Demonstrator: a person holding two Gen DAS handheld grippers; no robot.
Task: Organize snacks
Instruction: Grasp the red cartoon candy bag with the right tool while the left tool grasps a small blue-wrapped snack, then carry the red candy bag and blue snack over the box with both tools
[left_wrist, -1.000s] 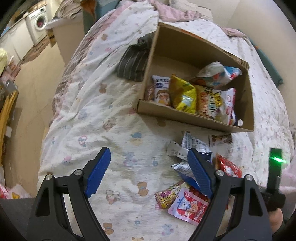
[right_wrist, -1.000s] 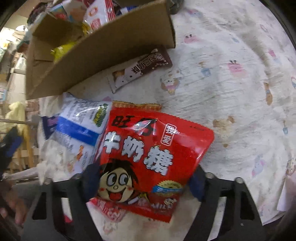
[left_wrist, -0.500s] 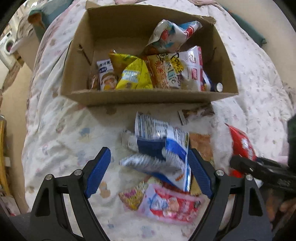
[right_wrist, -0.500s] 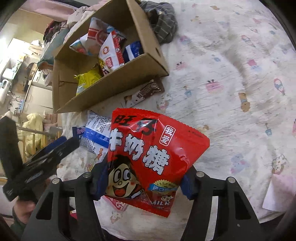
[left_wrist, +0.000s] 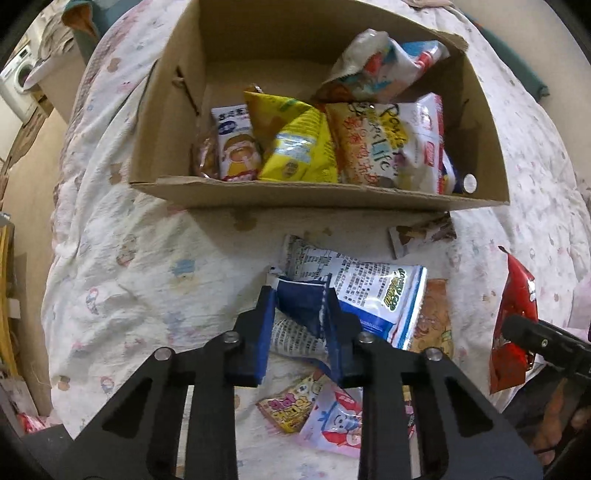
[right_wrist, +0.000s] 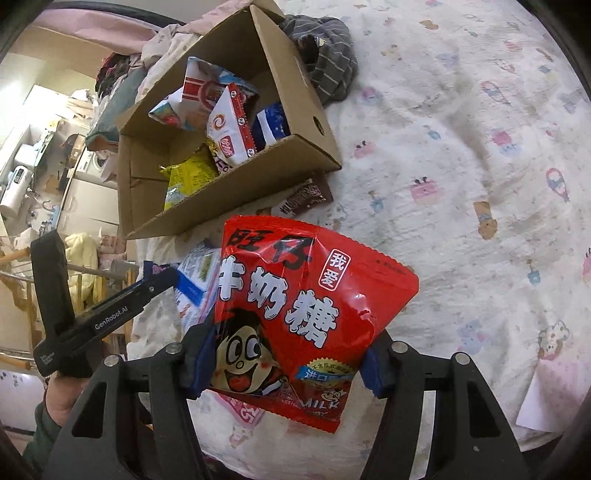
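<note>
A cardboard box (left_wrist: 325, 197) holding several snack bags stands on the bed; it also shows in the right wrist view (right_wrist: 236, 206). My left gripper (left_wrist: 301, 317) is shut on the blue and white snack bag (left_wrist: 373, 295), pinching its blue corner just in front of the box. My right gripper (right_wrist: 284, 365) is shut on the red milk candy bag (right_wrist: 306, 306) and holds it upright above the bed, right of the box. The red bag shows at the right edge of the left wrist view (left_wrist: 513, 325).
Loose snacks lie on the patterned sheet (left_wrist: 147, 266): a brown chocolate bar (left_wrist: 421, 232) against the box front, an orange packet (left_wrist: 434, 325), a pink packet (left_wrist: 332, 421). A striped grey cloth (right_wrist: 328, 66) lies behind the box. The bed edge drops off at left.
My left gripper has closed on the blue and white bag. My right gripper has lifted the red bag higher and back from the box.
</note>
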